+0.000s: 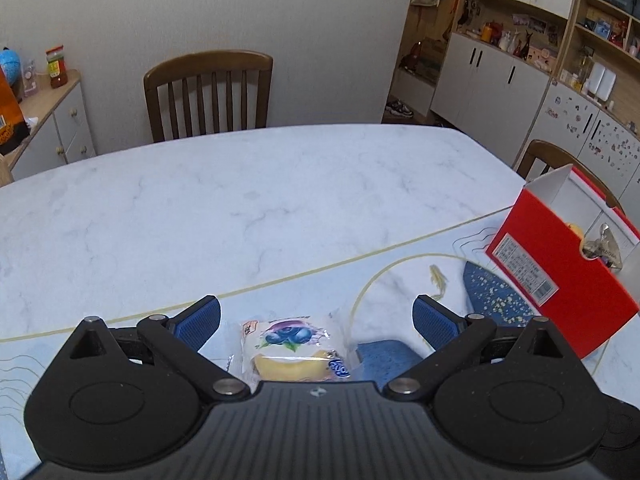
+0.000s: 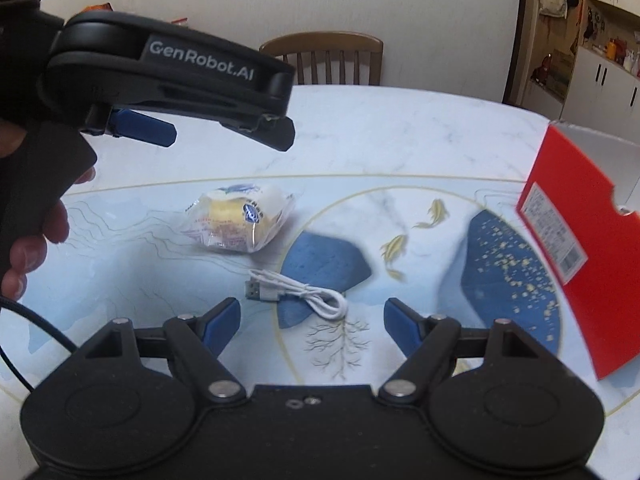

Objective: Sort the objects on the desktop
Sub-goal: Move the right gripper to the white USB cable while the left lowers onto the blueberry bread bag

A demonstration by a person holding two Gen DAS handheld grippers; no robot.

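A clear-wrapped snack cake (image 1: 294, 348) with a blueberry picture lies on the patterned mat, low between the wide-apart fingers of my left gripper (image 1: 316, 320), which is open and hovers over it. The right wrist view shows the same cake (image 2: 240, 220) on the mat below the left gripper (image 2: 168, 132). A coiled white USB cable (image 2: 296, 292) lies just ahead of my right gripper (image 2: 314, 322), open and holding nothing. A red open box (image 2: 580, 248) stands at the right; the left wrist view shows this box (image 1: 560, 264) with a yellow item and a clear wrapper inside.
The marble table (image 1: 240, 200) stretches ahead, with a wooden chair (image 1: 208, 92) behind it. A second chair (image 1: 548, 160) stands behind the red box. A person's hand (image 2: 24, 248) holds the left gripper's handle. White cabinets (image 1: 500, 64) line the right wall.
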